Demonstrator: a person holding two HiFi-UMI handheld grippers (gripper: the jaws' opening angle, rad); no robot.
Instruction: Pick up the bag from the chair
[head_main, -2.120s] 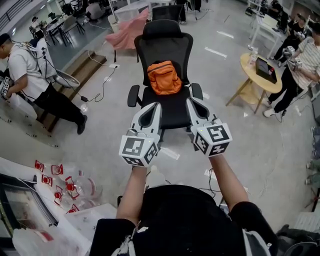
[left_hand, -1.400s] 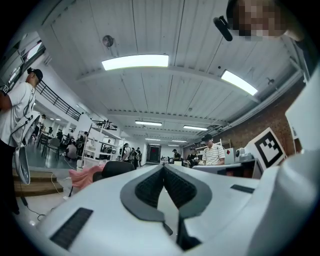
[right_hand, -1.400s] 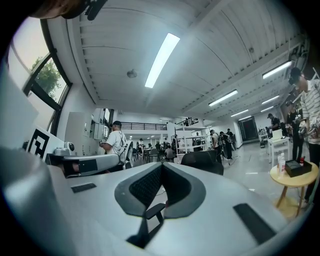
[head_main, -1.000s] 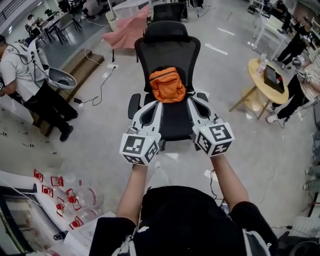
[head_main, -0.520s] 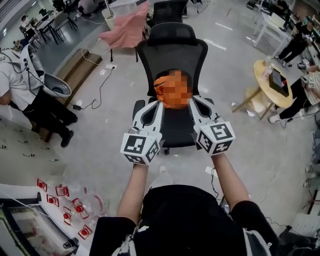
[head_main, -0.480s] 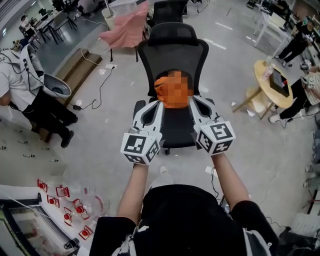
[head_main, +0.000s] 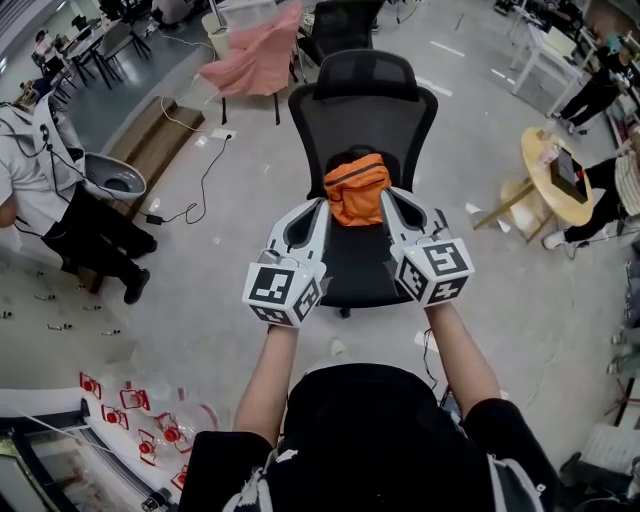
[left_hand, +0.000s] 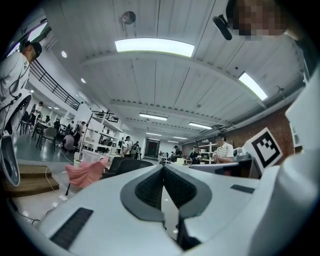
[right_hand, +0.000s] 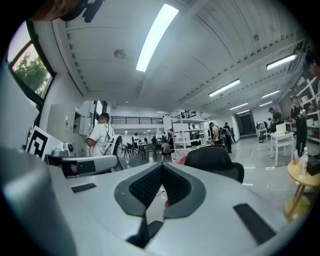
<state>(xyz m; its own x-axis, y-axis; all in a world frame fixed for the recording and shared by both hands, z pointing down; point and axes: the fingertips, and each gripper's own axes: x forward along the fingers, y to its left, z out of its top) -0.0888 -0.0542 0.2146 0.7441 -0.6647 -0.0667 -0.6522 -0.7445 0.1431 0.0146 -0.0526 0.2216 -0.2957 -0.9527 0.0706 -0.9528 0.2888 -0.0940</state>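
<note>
On the seat of one black office chair (head_main: 362, 110), leaning against the backrest, sits one orange bag (head_main: 357, 190); what it holds does not show. Two grippers reach toward it, one at each lower corner: the left gripper (head_main: 316, 208) and the right gripper (head_main: 388, 200). Both have their jaws pressed together with nothing between them. Behind stands a second chair (head_main: 340, 20), beside one pink cloth (head_main: 255, 55). One round wooden table (head_main: 550, 175) stands to the right.
</note>
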